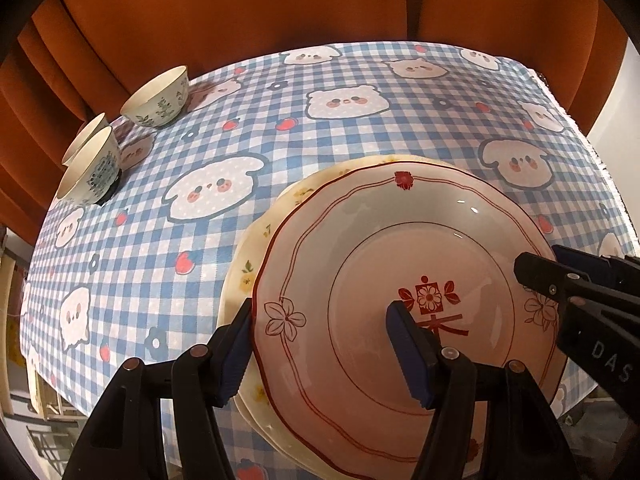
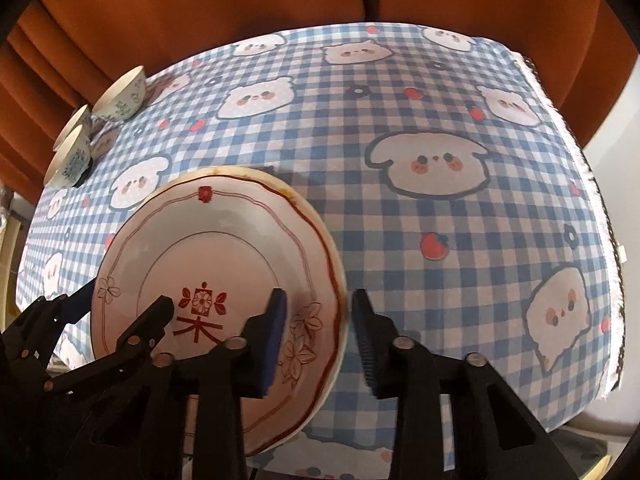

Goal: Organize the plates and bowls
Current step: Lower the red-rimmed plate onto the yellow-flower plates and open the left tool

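Inspection from the remote station: the red-lined plate (image 1: 400,240) lies on top of a yellow-flowered plate (image 1: 250,268), the pair stacked on the checked tablecloth (image 1: 320,120) at the near side of the table, close to its near edge. Three bowls (image 1: 156,100) stand well apart at the far left. My left gripper (image 1: 318,320) is about half open and straddles the left rim, one pad just outside the rim and the other over the plate's well; I see neither pad pressing. My right gripper (image 2: 318,294) is set narrower astride the right rim, inner pad over the painted border and outer finger just beside the edge. I see a gap there too, so I record it as not yet gripping. Hazards noted: first, the glazed rim is thin and sloped, so a pinch taken this shallow could slide off and drop the plate back onto the one beneath, chipping either. Second, if one side bites before the other, the plate will likely tilt and skate toward the near table edge. Third, the left outer pad sits level with the lower plate's edge, so closing may catch both plates and drag the stack. Fourth, the two tools work close together over the one plate, so a careless inward move risks a knock between them.
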Action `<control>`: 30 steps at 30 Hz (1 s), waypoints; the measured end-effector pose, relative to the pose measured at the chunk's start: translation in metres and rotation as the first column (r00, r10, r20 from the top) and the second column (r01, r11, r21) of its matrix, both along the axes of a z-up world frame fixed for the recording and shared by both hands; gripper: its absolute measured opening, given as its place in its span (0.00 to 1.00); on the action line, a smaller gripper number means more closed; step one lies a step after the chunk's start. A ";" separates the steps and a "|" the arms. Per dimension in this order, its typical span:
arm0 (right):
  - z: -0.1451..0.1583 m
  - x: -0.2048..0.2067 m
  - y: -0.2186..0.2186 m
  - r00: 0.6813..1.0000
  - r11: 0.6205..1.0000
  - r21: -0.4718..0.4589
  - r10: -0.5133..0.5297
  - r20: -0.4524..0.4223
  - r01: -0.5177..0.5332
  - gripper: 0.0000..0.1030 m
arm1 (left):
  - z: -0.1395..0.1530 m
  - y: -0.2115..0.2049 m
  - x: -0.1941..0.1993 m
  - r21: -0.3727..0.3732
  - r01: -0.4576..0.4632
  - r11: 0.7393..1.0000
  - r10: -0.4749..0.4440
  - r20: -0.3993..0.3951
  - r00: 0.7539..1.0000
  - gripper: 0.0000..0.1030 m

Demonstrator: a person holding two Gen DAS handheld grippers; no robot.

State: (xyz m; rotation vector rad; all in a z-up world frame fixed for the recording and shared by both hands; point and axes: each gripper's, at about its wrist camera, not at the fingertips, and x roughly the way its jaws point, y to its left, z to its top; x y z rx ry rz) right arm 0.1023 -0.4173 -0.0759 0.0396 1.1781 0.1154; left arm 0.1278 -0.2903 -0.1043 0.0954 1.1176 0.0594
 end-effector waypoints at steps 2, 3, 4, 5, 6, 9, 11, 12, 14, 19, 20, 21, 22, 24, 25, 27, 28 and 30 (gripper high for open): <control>-0.001 0.000 0.004 1.000 1.000 -0.024 0.018 0.004 -0.018 0.34 | -0.001 -0.001 -0.001 0.017 -0.011 1.000 0.011 -0.001 1.000 0.64; -0.001 0.000 0.004 1.000 0.999 -0.028 0.023 0.005 -0.023 0.34 | -0.001 -0.001 -0.001 0.020 -0.016 1.000 0.016 0.000 1.000 0.64; -0.001 0.001 0.005 1.000 0.999 -0.031 0.029 0.005 -0.029 0.34 | -0.001 -0.001 -0.002 0.022 -0.020 1.000 0.020 -0.001 1.000 0.64; -0.001 0.002 0.005 0.999 0.999 -0.034 0.035 0.005 -0.034 0.34 | -0.001 -0.001 -0.002 0.022 -0.024 0.999 0.024 -0.002 1.000 0.64; -0.001 0.002 0.006 0.999 0.998 -0.037 0.041 0.007 -0.041 0.34 | -0.001 0.000 -0.003 0.021 -0.028 0.999 0.028 -0.002 1.000 0.64; 0.000 0.002 0.008 0.998 0.997 -0.054 0.059 0.009 -0.058 0.34 | -0.001 0.000 -0.004 0.023 -0.041 0.999 0.041 -0.002 0.999 0.64; 0.000 0.003 0.011 0.997 0.995 -0.069 0.074 0.011 -0.073 0.34 | -0.001 0.000 -0.004 0.024 -0.049 0.999 0.049 -0.001 0.999 0.64; 0.000 0.003 0.011 0.997 0.994 -0.074 0.079 0.012 -0.078 0.34 | -0.001 0.000 -0.005 0.024 -0.052 0.998 0.052 -0.001 0.999 0.64; -0.001 0.003 0.012 0.996 0.993 -0.084 0.090 0.013 -0.088 0.34 | -0.001 -0.001 -0.004 0.029 -0.058 0.998 0.058 -0.001 0.998 0.64; 0.005 -0.001 0.013 0.994 0.990 -0.100 0.102 0.028 -0.099 0.34 | -0.001 -0.001 -0.004 0.031 -0.064 0.998 0.064 -0.001 0.998 0.64; 0.005 -0.001 0.013 0.993 0.989 -0.102 0.111 0.031 -0.108 0.34 | -0.001 -0.001 -0.004 0.031 -0.064 0.997 0.064 -0.001 0.998 0.64; 0.005 -0.001 0.014 0.992 0.989 -0.095 0.119 0.030 -0.116 0.34 | -0.001 -0.001 -0.004 0.034 -0.063 0.997 0.063 0.001 0.998 0.64; 0.003 -0.001 0.016 0.991 0.988 -0.084 0.132 0.028 -0.130 0.34 | -0.001 0.000 -0.004 0.035 -0.062 0.997 0.062 -0.001 0.998 0.64; 0.003 -0.001 0.020 0.988 0.985 -0.094 0.148 0.040 -0.144 0.32 | -0.001 0.002 -0.005 0.043 -0.066 0.997 0.066 0.000 0.998 0.64; 0.003 0.000 0.022 0.988 0.985 -0.095 0.152 0.043 -0.147 0.32 | -0.001 0.004 -0.005 0.044 -0.071 0.996 0.072 -0.001 0.997 0.64; 0.003 0.003 0.023 0.987 0.985 -0.087 0.153 0.047 -0.149 0.32 | -0.001 0.008 -0.004 0.045 -0.086 0.995 0.086 -0.002 0.996 0.64; 0.003 0.004 0.024 0.987 0.985 -0.082 0.154 0.048 -0.150 0.32 | 0.000 0.011 -0.004 0.043 -0.093 0.995 0.093 -0.001 0.996 0.64; 0.003 0.005 0.027 0.986 0.985 -0.077 0.159 0.050 -0.155 0.32 | 0.000 0.013 -0.004 0.038 -0.096 0.995 0.096 -0.006 0.995 0.65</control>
